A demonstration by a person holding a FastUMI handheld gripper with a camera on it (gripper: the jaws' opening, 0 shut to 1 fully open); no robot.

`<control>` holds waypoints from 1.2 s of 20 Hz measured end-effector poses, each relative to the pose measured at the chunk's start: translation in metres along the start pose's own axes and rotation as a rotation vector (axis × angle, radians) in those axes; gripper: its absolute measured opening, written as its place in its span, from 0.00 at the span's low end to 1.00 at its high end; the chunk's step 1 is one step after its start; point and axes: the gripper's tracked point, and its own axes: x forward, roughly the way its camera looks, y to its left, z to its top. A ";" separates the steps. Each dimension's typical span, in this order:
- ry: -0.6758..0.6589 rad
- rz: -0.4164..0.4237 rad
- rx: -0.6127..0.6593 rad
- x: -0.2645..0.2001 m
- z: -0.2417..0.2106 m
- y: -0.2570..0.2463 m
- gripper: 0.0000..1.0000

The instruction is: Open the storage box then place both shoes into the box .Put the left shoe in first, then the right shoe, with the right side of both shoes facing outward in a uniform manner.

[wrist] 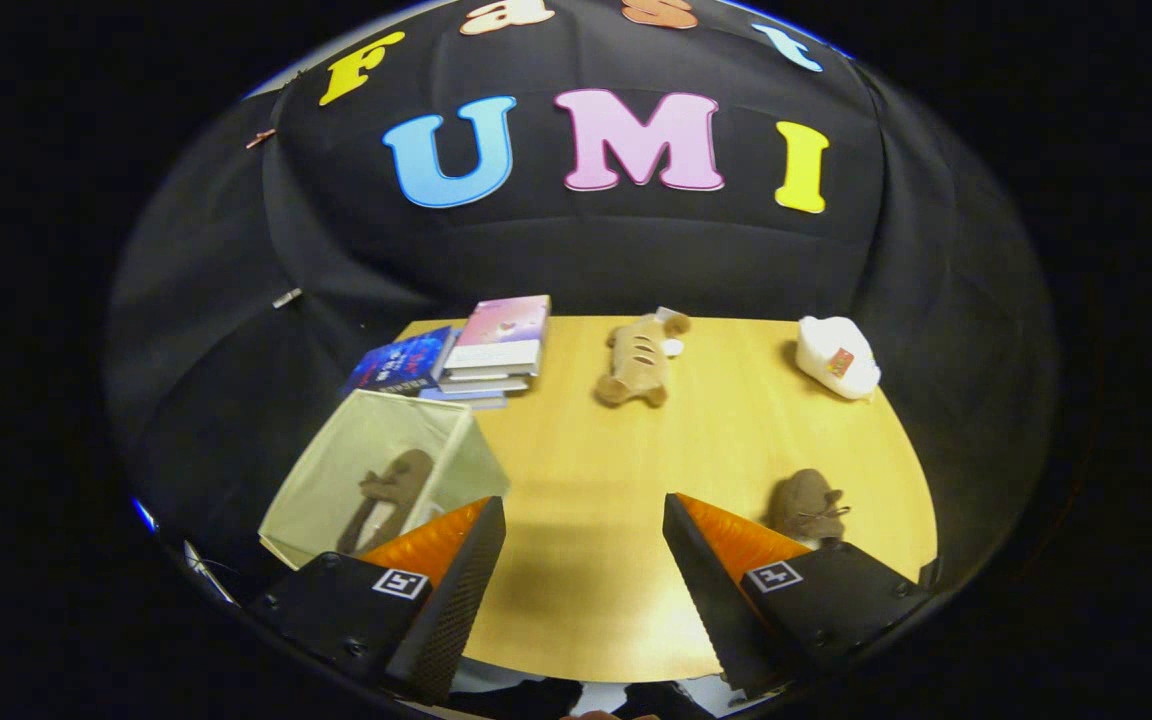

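Note:
A pale green storage box point(331, 480) stands open at the table's left front corner, just beyond my left finger. One brown shoe point(391, 495) lies inside it. The other brown shoe point(806, 503) rests on the wooden table point(586, 470), just beyond my right finger. My gripper point(584, 520) hangs above the table with its fingers wide apart and nothing between them.
A stack of books point(491, 350) lies behind the box, with a blue book point(401, 365) beside it. A tan plush toy point(636, 360) sits at the far middle of the table. A white plush item point(836, 355) lies at the far right.

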 end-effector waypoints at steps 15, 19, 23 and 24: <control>0.244 -0.247 0.062 0.038 -0.127 -0.263 0.99; 0.320 -0.203 0.051 0.072 -0.159 -0.278 0.99; 0.328 -0.151 0.139 0.101 -0.161 -0.275 0.81; 0.323 -0.145 0.155 0.107 -0.159 -0.273 0.81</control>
